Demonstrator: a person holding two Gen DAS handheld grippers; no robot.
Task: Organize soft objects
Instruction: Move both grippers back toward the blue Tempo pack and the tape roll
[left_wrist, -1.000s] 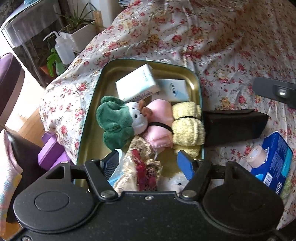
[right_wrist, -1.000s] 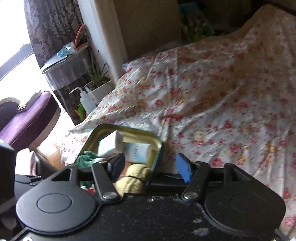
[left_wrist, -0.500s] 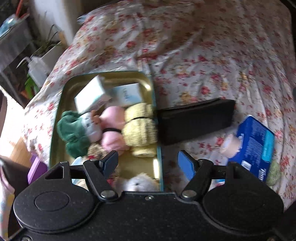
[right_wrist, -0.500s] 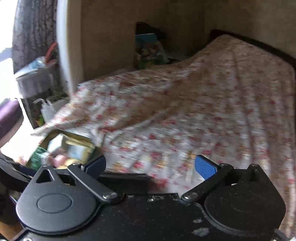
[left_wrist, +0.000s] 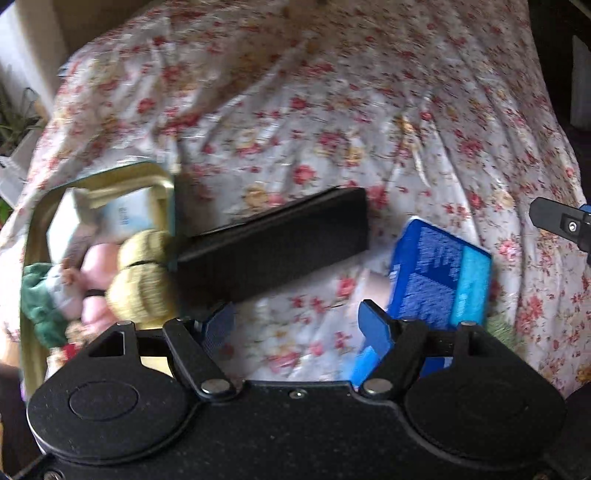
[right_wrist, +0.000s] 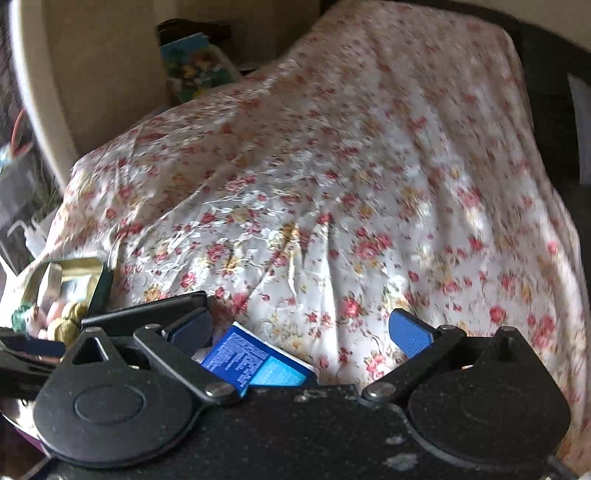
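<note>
A: Entry. Left gripper (left_wrist: 297, 326) hangs over bare floral bedspread (left_wrist: 332, 110), jaws about half apart and just been opening, nothing between them. Right gripper (right_wrist: 306, 328) spread as wide as it goes, having just opened up, also empty; only the sheet lies past its pads.

B: Where are the soft things?

A: Most sit packed in the gold tin (left_wrist: 110, 181) at the bed's left edge: a yellow roll (left_wrist: 142, 280), a pink roll (left_wrist: 98, 269), a green plush (left_wrist: 42, 302), with pale packets behind. Still out: the blue tissue pack (left_wrist: 441, 275), lying flat on the sheet just right of the black case (left_wrist: 273, 243), which butts against the tin's right wall.

B: So the pack is next?

A: My guess. It lies close under both grippers, nearer the left one's right pad. Something pale rests against its left end, too blurred to name.

B: Advice for the pickup?

A: Straddle the pack across its narrow sides, open wider before descending, and seat the pads low so the film wrap doesn't slip. Squeeze lightly; it will crush. The tin looks crowded, so pick a gap before carrying over.
</note>
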